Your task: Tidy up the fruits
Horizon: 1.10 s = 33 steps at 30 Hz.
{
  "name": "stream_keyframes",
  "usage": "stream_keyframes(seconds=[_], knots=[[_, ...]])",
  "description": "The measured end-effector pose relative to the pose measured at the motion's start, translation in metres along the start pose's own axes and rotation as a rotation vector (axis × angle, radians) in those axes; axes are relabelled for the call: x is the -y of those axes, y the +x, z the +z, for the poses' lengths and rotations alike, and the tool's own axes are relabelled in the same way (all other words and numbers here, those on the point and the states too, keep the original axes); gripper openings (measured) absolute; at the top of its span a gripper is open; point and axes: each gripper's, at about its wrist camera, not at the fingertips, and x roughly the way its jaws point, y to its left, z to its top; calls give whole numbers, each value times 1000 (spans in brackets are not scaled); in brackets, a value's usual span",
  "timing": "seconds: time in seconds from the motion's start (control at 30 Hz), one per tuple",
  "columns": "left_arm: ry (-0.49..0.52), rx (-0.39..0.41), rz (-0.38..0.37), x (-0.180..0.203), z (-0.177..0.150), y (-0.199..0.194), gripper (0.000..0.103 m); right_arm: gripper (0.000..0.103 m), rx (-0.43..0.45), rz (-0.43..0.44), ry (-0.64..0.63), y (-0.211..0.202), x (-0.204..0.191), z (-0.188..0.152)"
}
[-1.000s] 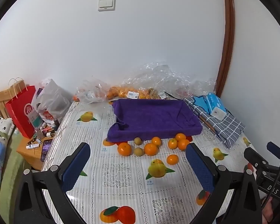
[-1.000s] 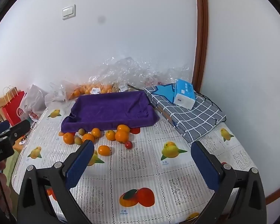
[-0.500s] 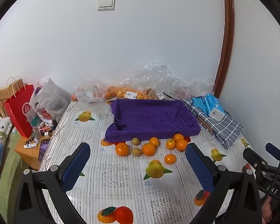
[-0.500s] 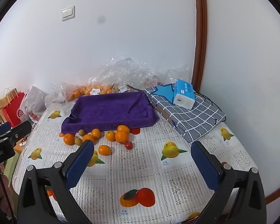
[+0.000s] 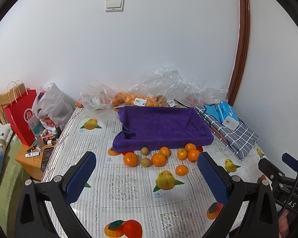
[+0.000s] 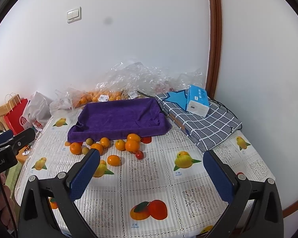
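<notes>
A tray draped in a purple towel (image 5: 163,125) (image 6: 119,119) lies on the table with nothing in it. Along its near edge sit several oranges (image 5: 131,159) (image 6: 132,145), two small greenish-brown fruits (image 5: 145,161) (image 6: 85,150) and a small red fruit (image 6: 139,154). One orange (image 5: 181,170) (image 6: 113,160) lies apart, nearer to me. My left gripper (image 5: 147,173) hangs open above the table, short of the fruit. My right gripper (image 6: 152,170) is also open and holds nothing, with the fruit ahead and to its left.
Clear plastic bags with more oranges (image 5: 141,100) (image 6: 101,97) lie against the wall. A checked cloth bag (image 6: 204,123) with a blue tissue pack (image 6: 197,101) sits right of the tray. A red paper bag (image 5: 21,115) and a cluttered bedside stand (image 5: 37,154) are off the table's left edge.
Both grippers have drawn back and up slightly, so the fruit and tray sit a little farther and smaller in view. Both stay open. Nothing on the table has moved.
</notes>
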Motion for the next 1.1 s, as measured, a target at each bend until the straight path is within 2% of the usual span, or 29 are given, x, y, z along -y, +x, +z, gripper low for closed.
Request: stream_keyframes(seconds=[1.1], knots=[[-8,-8,-12,-4,-3,-4,103,102,3,16,9,-3,-3,-1]])
